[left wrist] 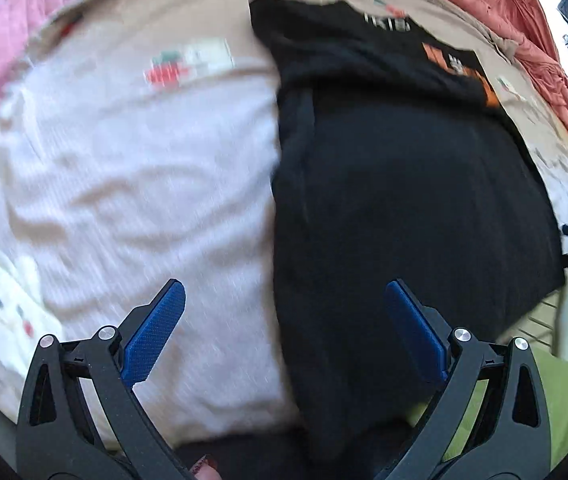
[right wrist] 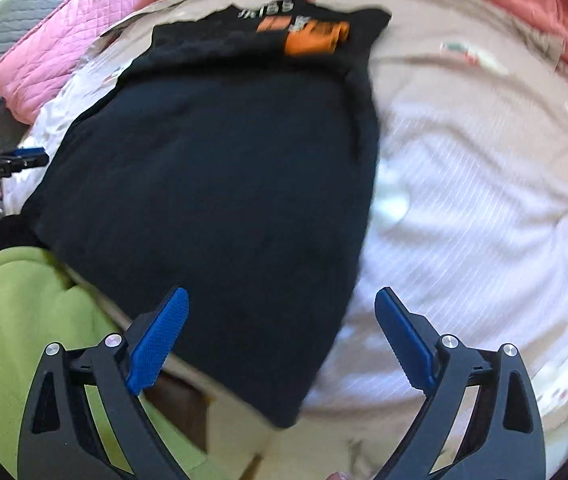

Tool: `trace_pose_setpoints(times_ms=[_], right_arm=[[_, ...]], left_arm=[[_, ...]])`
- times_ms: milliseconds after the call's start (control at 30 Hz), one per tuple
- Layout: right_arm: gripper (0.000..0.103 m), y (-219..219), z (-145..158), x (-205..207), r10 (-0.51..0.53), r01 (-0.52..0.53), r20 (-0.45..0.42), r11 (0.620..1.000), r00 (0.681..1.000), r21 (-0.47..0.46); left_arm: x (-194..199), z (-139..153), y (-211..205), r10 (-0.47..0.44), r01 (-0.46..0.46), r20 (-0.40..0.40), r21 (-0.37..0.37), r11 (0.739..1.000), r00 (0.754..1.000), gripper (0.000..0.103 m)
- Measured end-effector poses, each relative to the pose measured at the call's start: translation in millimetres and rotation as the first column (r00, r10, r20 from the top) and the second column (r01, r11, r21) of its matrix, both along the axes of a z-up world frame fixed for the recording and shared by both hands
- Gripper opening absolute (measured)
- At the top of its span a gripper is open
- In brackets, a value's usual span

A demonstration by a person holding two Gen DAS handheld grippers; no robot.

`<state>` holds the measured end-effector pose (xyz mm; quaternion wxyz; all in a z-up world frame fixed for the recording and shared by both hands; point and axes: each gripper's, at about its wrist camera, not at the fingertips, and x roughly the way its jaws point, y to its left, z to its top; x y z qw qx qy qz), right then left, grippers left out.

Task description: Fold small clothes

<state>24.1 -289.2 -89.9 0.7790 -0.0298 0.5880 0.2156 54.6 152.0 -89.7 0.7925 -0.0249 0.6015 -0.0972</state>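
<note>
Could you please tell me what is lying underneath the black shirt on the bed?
The black shirt lies on a pale bedsheet with small printed patterns. The sheet shows all around it; whatever is directly beneath the shirt is covered.

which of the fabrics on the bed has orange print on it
The black t-shirt, lying across the middle of the bed. The pale sheet under it, the pink quilted cover and the green cloth show no orange.

Folded black cotton shirt with orange print (left wrist: pixel 404 200) on beige printed bedsheet (left wrist: pixel 143 160), wide-open blue-padded left gripper (left wrist: pixel 284 328) above shirt's left edge, nothing between jaws
</note>
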Motion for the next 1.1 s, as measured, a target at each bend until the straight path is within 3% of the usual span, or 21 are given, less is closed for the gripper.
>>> trace_pose_setpoints(times_ms=[167,300,400,467,600,733,800,833,867,900,967,1100], right_arm=[[0.094,2.0,-12.1,-12.5,-0.04,0.041,-0.072,0.999,0.997,0.022],[0.093,9.6,-11.8,-11.4,-0.033,0.036,-0.09,0.999,0.995,0.03],[0.08,6.5,-5.9,-8.9,-0.055,0.063,-0.1,0.995,0.993,0.078],[0.077,3.4,-4.8,-8.6,-0.045,0.053,-0.098,0.995,0.994,0.085],[0.053,-10.1,-7.9,-7.4,-0.071,0.08,-0.106,0.993,0.992,0.088],[0.044,-17.1,-10.7,-5.8,-0.073,0.085,-0.121,0.991,0.99,0.1],[0.035,-22.9,-16.6,-3.7,-0.097,0.112,-0.14,0.988,0.985,0.107],[0.033,-24.6,-17.2,-3.4,-0.103,0.12,-0.147,0.986,0.984,0.114],[0.019,-26.4,-16.0,-2.1,-0.098,0.119,-0.158,0.984,0.983,0.131],[0.01,-28.4,-12.6,0.8,-0.08,0.109,-0.174,0.981,0.982,0.163],[0.009,-32.6,0.2,9.1,-0.067,0.112,-0.189,0.964,0.98,0.242],[0.008,-41.8,49.7,45.5,-0.078,0.115,-0.104,0.895,0.992,0.431]], left_arm=[[-16.0,-12.9,-4.0,-0.034,0.036,-0.057,0.029,0.999,0.998,0.094],[-16.9,-21.9,-10.1,-0.055,0.057,-0.122,0.009,0.998,0.991,0.092],[-20.2,-22.9,-16.4,-0.07,0.073,-0.132,0.016,0.997,0.989,0.081],[-23.4,-21.5,-16.0,-0.076,0.067,-0.134,-0.067,0.995,0.988,0.046],[-30.0,-23.6,-12.1,-0.063,0.043,-0.158,-0.131,0.99,0.985,0.032],[-31.7,-28.0,-10.4,-0.062,0.033,-0.185,-0.156,0.987,0.981,0.041],[-32.5,-26.8,-16.3,-0.077,0.055,-0.181,-0.128,0.99,0.981,0.04],[-33.3,-26.2,-19.5,-0.086,0.067,-0.174,-0.112,0.992,0.981,0.03],[-32.4,-24.2,-20.6,-0.092,0.075,-0.167,-0.107,0.991,0.982,0.013],[-29.9,-21.5,-21.6,-0.094,0.075,-0.161,-0.125,0.989,0.982,0.004],[-25.2,-12.7,-18.7,-0.08,0.055,-0.145,-0.166,0.985,0.986,0.003],[3.2,23.4,8.9,0.014,-0.037,-0.062,-0.398,0.917,0.998,0.003]])
